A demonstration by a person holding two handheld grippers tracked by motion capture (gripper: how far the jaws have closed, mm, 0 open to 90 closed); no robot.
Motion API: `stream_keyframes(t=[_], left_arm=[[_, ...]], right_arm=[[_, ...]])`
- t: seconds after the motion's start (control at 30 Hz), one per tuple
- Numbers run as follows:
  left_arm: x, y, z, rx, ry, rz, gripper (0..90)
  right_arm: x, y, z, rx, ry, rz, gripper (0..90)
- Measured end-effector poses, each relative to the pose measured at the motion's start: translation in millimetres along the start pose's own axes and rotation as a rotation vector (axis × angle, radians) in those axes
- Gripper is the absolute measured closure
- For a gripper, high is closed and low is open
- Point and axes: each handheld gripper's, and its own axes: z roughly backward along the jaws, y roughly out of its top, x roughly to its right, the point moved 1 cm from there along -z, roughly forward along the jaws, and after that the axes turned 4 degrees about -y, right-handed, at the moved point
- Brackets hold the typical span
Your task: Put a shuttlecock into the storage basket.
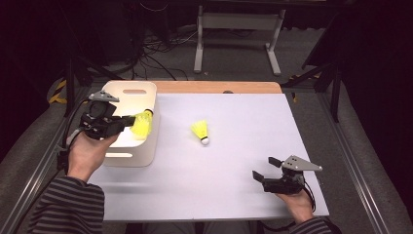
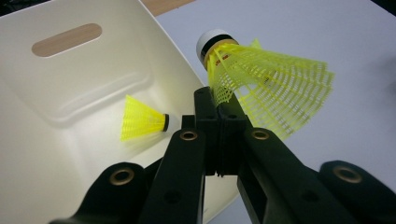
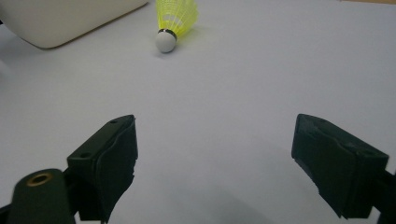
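A person sat at a white table, holding a black two-jaw gripper in each hand. The left gripper was held over the right edge of a cream plastic bin that stood at the table's left side. Its jaws were pressed together on the netted skirt of a yellow shuttlecock, pinching it near the base. In the left gripper view, that held shuttlecock stood tilted above the jaws, its white cork tip with a black band pointing up and away, its skirt fanned out to the right, just above the bin's rim.

Inside the bin, a second yellow shuttlecock lay on its side on the floor, tip pointing right.

A third yellow shuttlecock rested on the bare table near its middle, well apart from the bin, white tip toward the person. In the right gripper view it sat far ahead of the jaws.

The right gripper was low over the table's near right corner, jaws spread wide with nothing between them.
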Motion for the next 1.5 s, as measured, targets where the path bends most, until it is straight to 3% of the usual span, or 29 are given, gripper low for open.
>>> stream_keyframes(t=[0.73, 1.5], left_arm=[[-26.4, -3.4, -8.4, -0.019, 0.055, 0.054, 89.8], [-48.5, 4.8, -34.2, -0.053, 0.128, 0.089, 89.6]], right_arm=[[0.8, 0.1, 0.4, 0.001, -0.001, -0.005, 14.9], [1.1, 0.2, 0.1, 0.006, 0.006, -0.01, 15.0]])
